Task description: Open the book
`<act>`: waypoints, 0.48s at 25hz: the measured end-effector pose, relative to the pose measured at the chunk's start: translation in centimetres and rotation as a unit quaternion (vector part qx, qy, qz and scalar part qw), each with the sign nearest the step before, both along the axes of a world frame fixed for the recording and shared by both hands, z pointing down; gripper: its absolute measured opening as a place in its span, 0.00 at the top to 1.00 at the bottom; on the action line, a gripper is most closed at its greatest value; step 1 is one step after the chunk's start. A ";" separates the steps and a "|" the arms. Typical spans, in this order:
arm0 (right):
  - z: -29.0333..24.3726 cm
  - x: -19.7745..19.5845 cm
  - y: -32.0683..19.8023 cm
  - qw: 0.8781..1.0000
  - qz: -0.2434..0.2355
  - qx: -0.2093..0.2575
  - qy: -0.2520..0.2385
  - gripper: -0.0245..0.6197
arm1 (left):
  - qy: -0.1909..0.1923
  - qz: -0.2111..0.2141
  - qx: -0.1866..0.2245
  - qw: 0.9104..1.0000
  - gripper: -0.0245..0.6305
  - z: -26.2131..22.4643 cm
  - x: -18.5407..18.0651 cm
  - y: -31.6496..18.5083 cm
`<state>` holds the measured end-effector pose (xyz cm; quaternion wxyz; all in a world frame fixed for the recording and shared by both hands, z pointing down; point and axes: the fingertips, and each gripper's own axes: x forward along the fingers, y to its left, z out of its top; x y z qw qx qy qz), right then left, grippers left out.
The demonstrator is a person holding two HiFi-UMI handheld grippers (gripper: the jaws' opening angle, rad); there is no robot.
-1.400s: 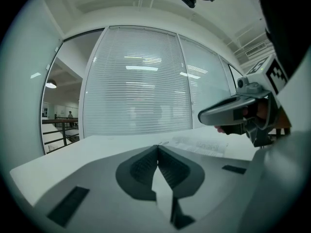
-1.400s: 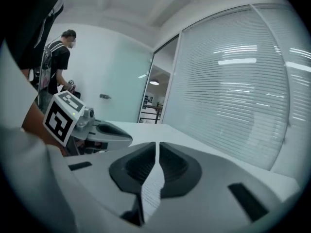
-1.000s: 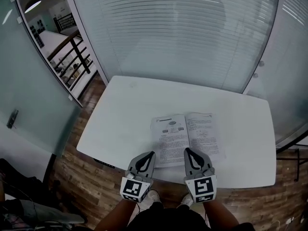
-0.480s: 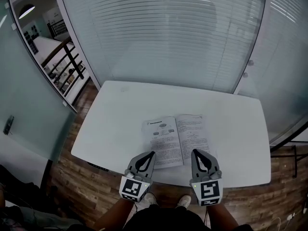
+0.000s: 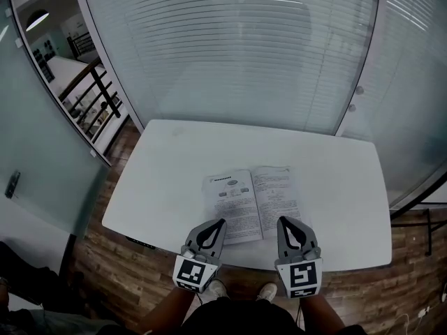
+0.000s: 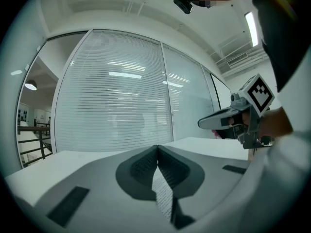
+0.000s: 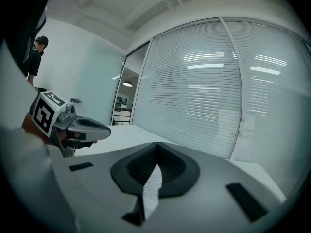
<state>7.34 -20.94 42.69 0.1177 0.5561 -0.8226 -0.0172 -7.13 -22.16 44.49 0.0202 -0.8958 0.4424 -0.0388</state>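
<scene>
The book [image 5: 253, 202] lies open and flat on the white table [image 5: 174, 166], near its front edge, with printed pages facing up. My left gripper [image 5: 221, 222] hovers over the book's near left corner, its jaws shut with nothing in them. My right gripper [image 5: 281, 220] hangs over the near right corner, also shut and empty. In the left gripper view the left gripper [image 6: 158, 147] has its jaws meeting at the tip, a strip of the book [image 6: 163, 193] shows below, and the right gripper [image 6: 200, 124] is off to the side. The right gripper [image 7: 157, 143] looks the same in its own view, with the left gripper [image 7: 108, 128] beside it.
A glass wall with blinds [image 5: 244, 54] stands behind the table. A dark stair railing [image 5: 94, 93] and a frosted partition are at the left. Wooden floor [image 5: 112, 264] surrounds the table, and the person's shoes [image 5: 216, 288] show below its front edge.
Both grippers have drawn back a little and the right one has moved slightly away from the left. Both stay shut. The book lies open as before.
</scene>
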 end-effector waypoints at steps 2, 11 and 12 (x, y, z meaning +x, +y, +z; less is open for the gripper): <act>0.3 0.3 -0.2 1.000 0.005 -0.002 -0.005 0.95 | 0.001 -0.004 0.000 1.000 0.94 0.0 -0.1 0.0; 0.1 0.8 -0.2 1.000 0.008 -0.005 -0.027 0.95 | 0.009 -0.019 -0.003 1.000 0.94 0.2 -0.4 -0.4; 0.2 0.9 -0.2 0.999 0.010 -0.004 -0.030 0.95 | 0.009 -0.019 -0.003 1.000 0.94 0.2 -0.4 -0.4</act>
